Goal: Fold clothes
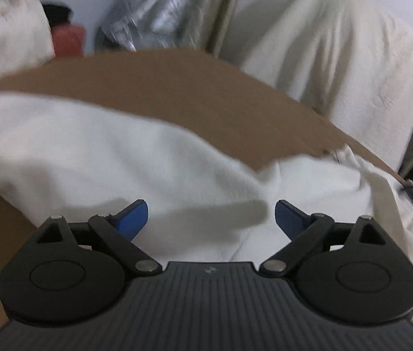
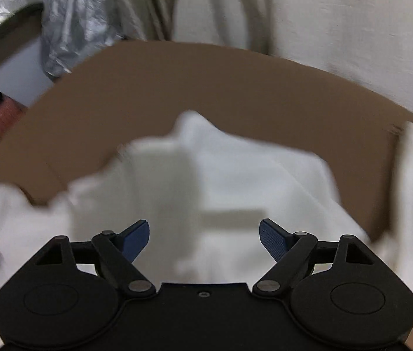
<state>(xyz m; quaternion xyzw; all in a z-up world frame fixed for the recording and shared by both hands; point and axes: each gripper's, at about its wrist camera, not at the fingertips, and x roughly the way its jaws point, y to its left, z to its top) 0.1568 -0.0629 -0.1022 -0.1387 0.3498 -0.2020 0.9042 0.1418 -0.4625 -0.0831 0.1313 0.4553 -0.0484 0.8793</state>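
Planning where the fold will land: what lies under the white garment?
The crumpled white cloth garment lies on a flat brown cardboard sheet, which shows bare around the cloth. What lies beneath the cloth's middle is covered, and what supports the cardboard cannot be seen.

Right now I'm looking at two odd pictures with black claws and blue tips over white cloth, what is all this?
These are no robot arms: a person holds a two-finger gripper in each hand, and a wide-angle camera on each looks forward along its fingers. One picture comes from the left gripper, the other from the right gripper. The blue parts are the finger pads. Both grippers are open and hold nothing; they hang above a crumpled white garment lying on a brown surface, ready to be folded. Behind it stand cream-coloured draped cloth and something silvery and quilted. The pictures are blurred.
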